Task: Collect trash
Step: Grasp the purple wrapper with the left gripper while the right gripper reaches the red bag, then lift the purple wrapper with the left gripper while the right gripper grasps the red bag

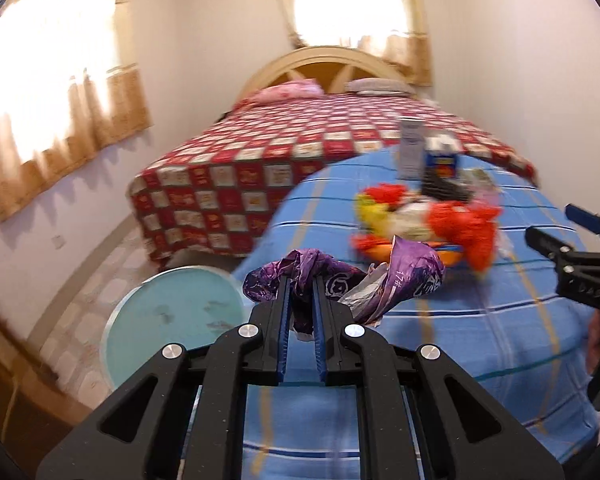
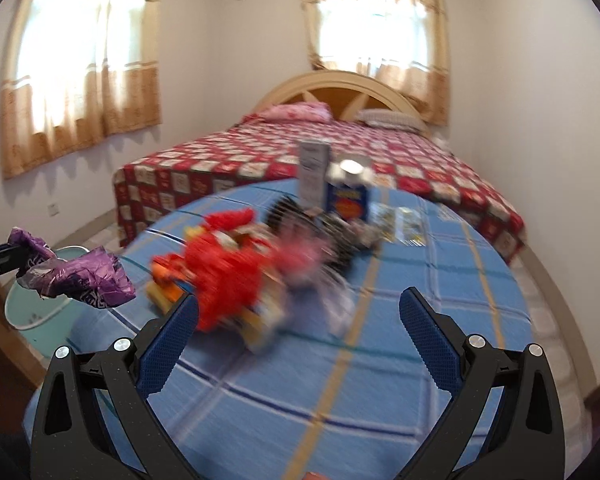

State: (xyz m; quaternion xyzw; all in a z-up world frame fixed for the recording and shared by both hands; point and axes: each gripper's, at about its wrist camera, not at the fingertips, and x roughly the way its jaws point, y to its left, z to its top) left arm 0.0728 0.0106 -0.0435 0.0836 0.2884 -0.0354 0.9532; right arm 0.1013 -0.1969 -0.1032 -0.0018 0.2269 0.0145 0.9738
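Purple crumpled wrapper (image 1: 340,276) pinched in left tool (image 1: 300,300), lifted clear of the table (image 1: 500,320) at its left edge. Step in hand, by my reading: carrying trash to the pale blue bin (image 1: 176,312) on the floor just off that edge. Next move calls for bringing the wrapper over the bin mouth, then parting the pads. Right tool (image 2: 298,308) spread wide, holding nothing, above the table near a blurred red-and-orange heap (image 2: 220,272); cartons (image 2: 348,196) beyond.
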